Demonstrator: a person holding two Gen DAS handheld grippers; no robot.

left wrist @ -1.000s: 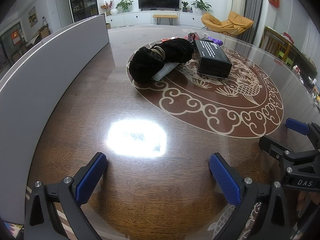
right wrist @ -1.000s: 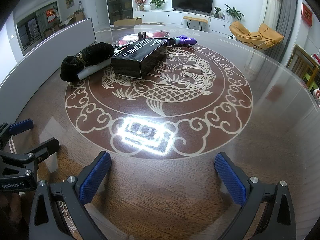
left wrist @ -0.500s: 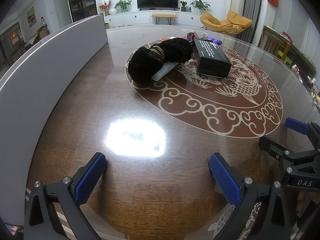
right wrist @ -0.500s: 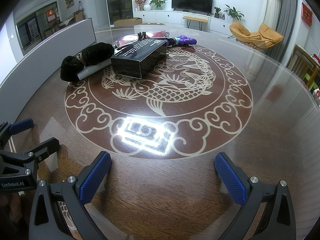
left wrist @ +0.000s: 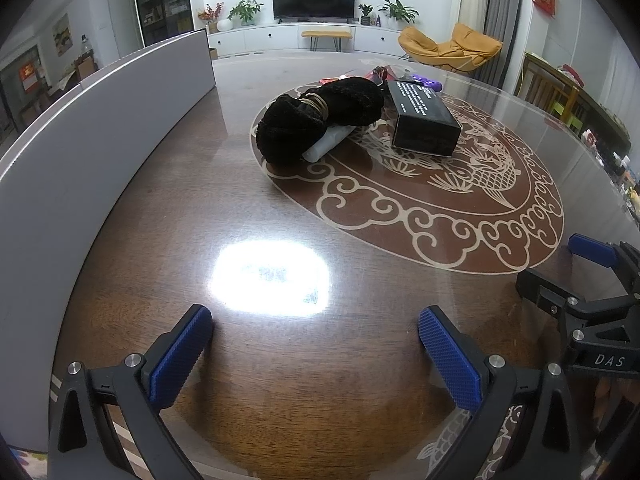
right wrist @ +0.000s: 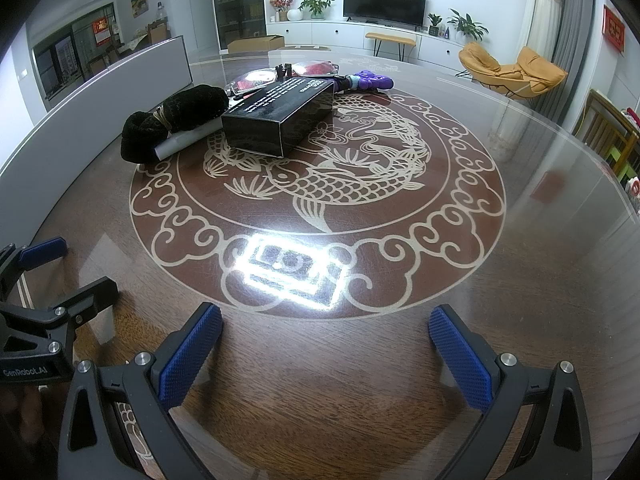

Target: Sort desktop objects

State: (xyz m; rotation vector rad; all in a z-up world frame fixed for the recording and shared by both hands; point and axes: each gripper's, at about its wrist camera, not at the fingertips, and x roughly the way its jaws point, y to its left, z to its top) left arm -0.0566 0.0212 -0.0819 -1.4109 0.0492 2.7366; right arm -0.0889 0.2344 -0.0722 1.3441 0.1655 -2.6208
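Desktop clutter is bunched well ahead of both claws, toward the far half of the counter [right wrist: 540,280]: a black box [right wrist: 280,120], a black furry bundle [left wrist: 316,120] lying over a white roll [left wrist: 328,140] just left of the box, a purple toy [right wrist: 368,81] and clear packets [right wrist: 280,74] behind it. Nothing is held. The left claw [left wrist: 316,344] is spread wide and empty, kept low over bare wood near the counter's edge; the right claw [right wrist: 326,344] is likewise wide apart, empty. Both seem parked short of the pile, likely as a start pose before reaching in. A grey panel [left wrist: 100,140] is stood along the left claw's left side. Sorting is judged not yet begun.
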